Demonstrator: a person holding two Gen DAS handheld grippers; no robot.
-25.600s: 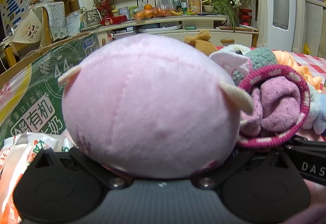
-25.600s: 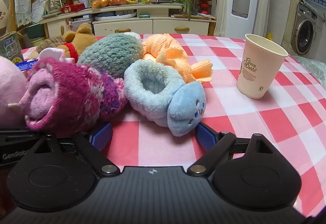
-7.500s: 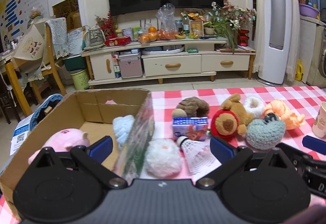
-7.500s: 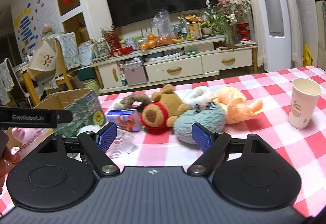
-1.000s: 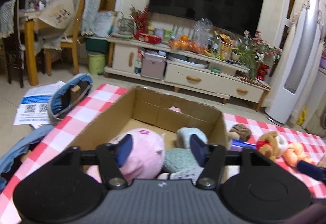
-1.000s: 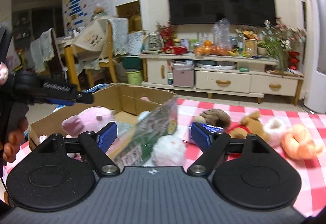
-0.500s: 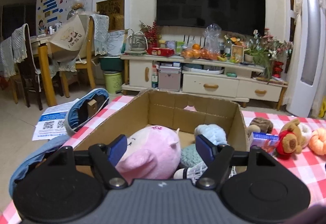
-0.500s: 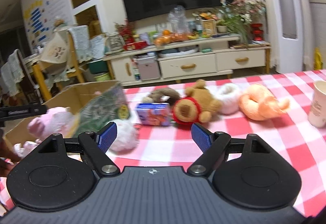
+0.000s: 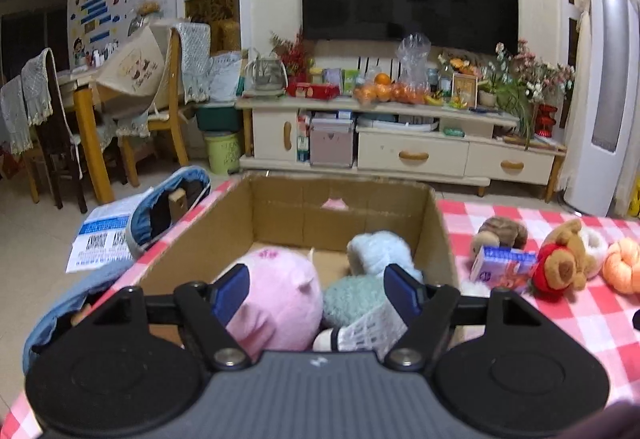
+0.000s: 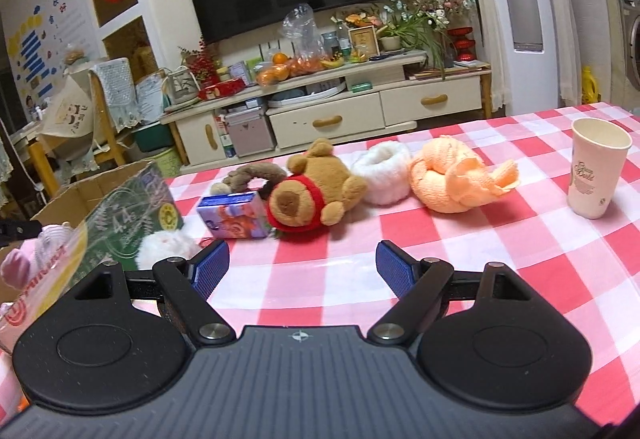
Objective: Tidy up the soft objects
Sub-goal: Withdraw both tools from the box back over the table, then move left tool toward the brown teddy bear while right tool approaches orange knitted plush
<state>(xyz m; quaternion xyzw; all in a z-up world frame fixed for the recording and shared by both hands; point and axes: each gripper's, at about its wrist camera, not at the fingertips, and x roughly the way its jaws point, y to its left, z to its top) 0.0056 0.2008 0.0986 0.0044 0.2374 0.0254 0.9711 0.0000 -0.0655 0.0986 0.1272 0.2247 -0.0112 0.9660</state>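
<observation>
A red-and-white checked table filled the near ground, and at its left end stood an open cardboard box, the largest thing on it. Inside the box lay a pink plush, a teal knitted ball, a pale blue plush behind it and a white shuttlecock at the near edge. The left gripper hovered over the near side of the box with its jaws spread wide and nothing between them. The soft things still to be sorted lay in a row across the far middle of the table, to the right of the box: a brown bear in a red top, an orange knitted piece, a white fluffy ring and a brown plush ring at the far left of the row; a white pom-pom sat against the outside wall of the box. The right gripper faced this row, jaws wide and empty, well short of it. The bear lay almost straight ahead of it and slightly left, its body stretched left to right across the line of reach. By this layout the right gripper looked the nearer to the bear. A small carton touched the bear's left side, and a paper cup stood far right.
</observation>
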